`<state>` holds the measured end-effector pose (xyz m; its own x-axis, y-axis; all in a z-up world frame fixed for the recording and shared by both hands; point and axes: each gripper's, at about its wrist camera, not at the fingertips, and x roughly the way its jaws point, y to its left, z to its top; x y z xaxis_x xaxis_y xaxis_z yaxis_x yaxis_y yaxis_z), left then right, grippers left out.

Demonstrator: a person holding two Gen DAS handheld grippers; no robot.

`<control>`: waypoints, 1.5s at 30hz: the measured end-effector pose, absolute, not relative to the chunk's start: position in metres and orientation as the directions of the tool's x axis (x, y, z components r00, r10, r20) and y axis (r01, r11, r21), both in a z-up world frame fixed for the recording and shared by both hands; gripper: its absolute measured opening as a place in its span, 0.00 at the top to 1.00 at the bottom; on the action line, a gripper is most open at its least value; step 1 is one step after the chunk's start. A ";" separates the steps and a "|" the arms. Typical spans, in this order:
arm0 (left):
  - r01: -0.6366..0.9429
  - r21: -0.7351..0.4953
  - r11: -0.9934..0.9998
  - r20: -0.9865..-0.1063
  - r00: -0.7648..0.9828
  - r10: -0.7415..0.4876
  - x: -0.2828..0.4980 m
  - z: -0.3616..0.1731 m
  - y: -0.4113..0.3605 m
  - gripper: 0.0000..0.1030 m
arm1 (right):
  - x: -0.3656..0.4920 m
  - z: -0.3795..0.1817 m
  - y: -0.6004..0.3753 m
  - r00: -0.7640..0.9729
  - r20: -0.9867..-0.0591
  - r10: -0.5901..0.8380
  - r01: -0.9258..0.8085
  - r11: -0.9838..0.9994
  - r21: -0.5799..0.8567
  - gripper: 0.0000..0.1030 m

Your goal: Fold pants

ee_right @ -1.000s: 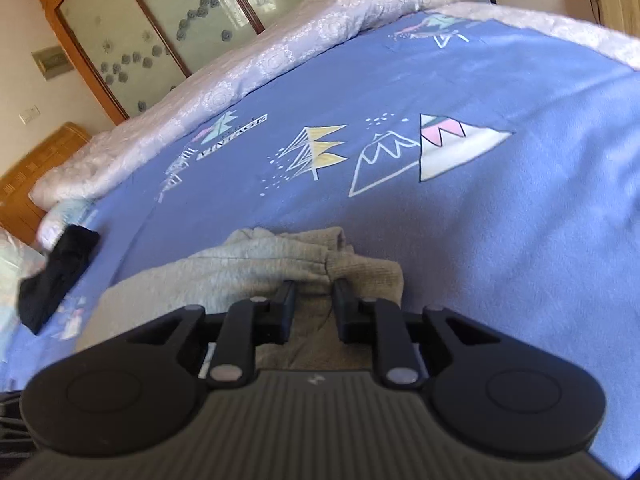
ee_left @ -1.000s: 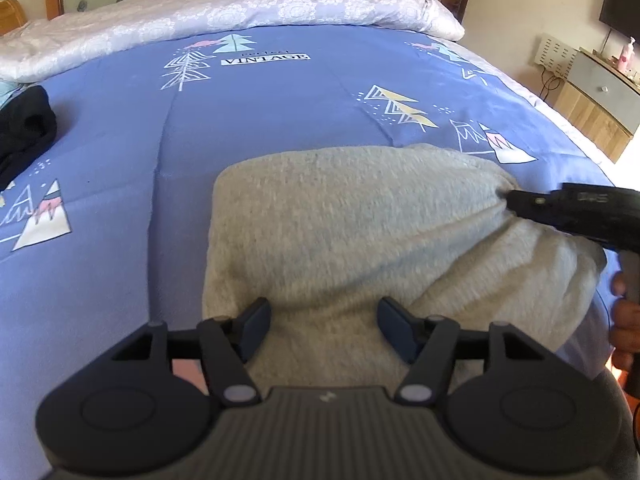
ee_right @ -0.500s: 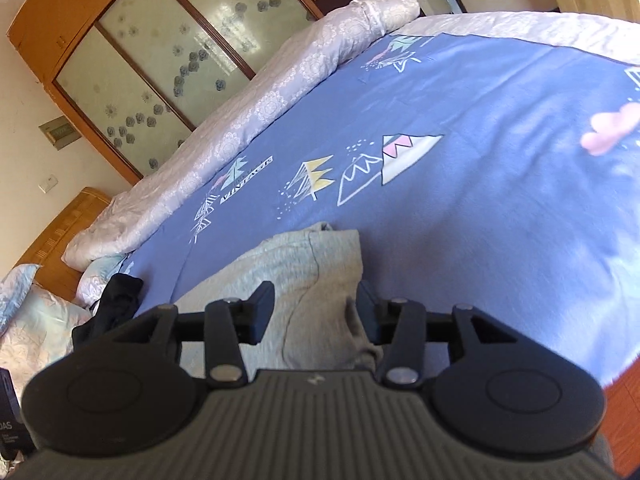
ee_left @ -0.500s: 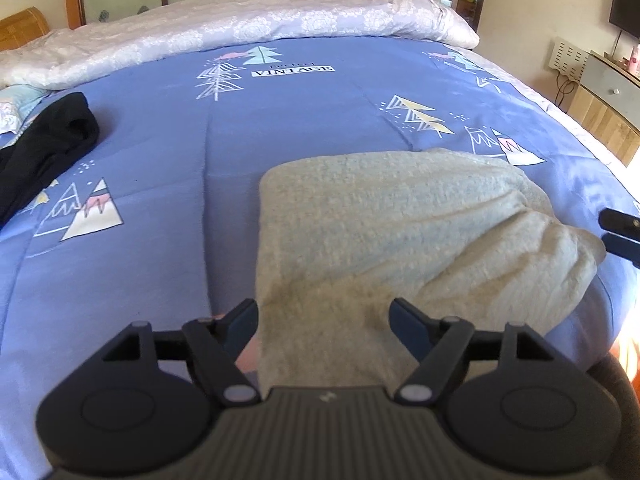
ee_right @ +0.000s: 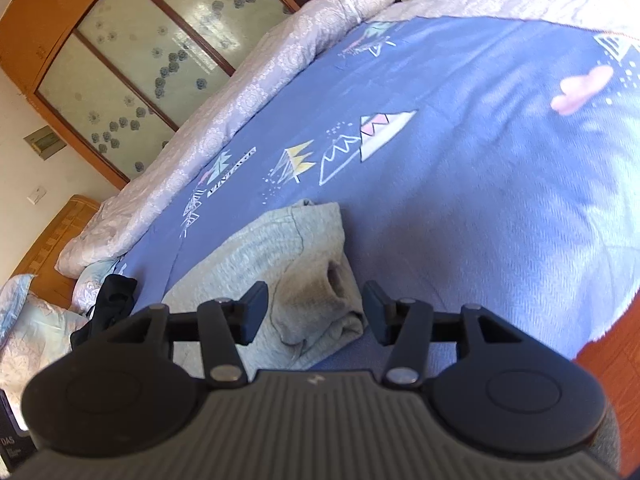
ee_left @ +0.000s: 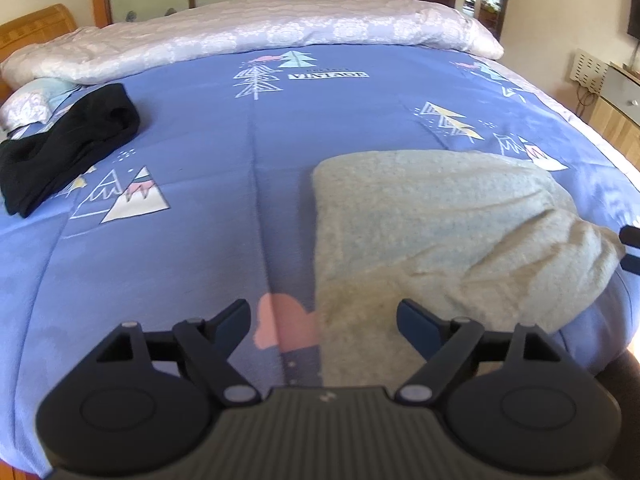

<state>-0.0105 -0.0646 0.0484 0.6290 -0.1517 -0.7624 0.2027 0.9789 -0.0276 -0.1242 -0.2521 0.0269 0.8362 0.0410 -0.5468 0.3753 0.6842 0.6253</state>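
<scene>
The grey pants point(ee_left: 432, 224) lie folded into a compact bundle on the blue patterned bed cover point(ee_left: 200, 240). They also show in the right wrist view point(ee_right: 288, 256), with a bunched end nearest the camera. My left gripper point(ee_left: 324, 320) is open and empty, just above the near left corner of the bundle. My right gripper point(ee_right: 316, 312) is open and empty, its fingers straddling the bunched end without holding it. The tip of the right gripper point(ee_left: 632, 248) shows at the right edge of the left wrist view.
A black garment point(ee_left: 64, 148) lies at the left of the bed, also seen in the right wrist view point(ee_right: 108, 308). A white quilt point(ee_left: 260, 36) runs along the far side. Pillows point(ee_right: 36, 328) and a wooden headboard are at the left. A cabinet point(ee_left: 616, 104) stands right.
My right gripper has opened and let go of the pants' end, then drawn back. My left gripper stayed open and pulled back and to the left. The pants rest flat on the bed.
</scene>
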 end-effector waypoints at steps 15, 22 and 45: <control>0.147 -0.077 0.986 -0.769 0.620 -0.152 -0.011 0.038 -0.035 0.11 | -0.129 0.034 -0.242 0.815 -0.579 0.018 0.407 0.693 0.594 0.44; 0.107 -0.135 0.985 -0.784 0.597 -0.172 -0.013 0.027 -0.016 0.10 | -0.139 0.032 -0.245 0.799 -0.601 -0.009 0.447 0.677 0.585 0.43; 0.170 -0.440 0.882 -0.737 0.492 -0.463 0.010 0.021 -0.012 0.00 | -0.128 0.013 -0.271 0.817 -0.565 0.115 0.403 0.587 0.703 0.24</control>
<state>0.0103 -0.0124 0.0210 0.4925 -0.4630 -0.7369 0.1705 0.8816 -0.4400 -0.1275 -0.2709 0.0134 0.8171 0.1152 -0.5648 0.4029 0.5866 0.7025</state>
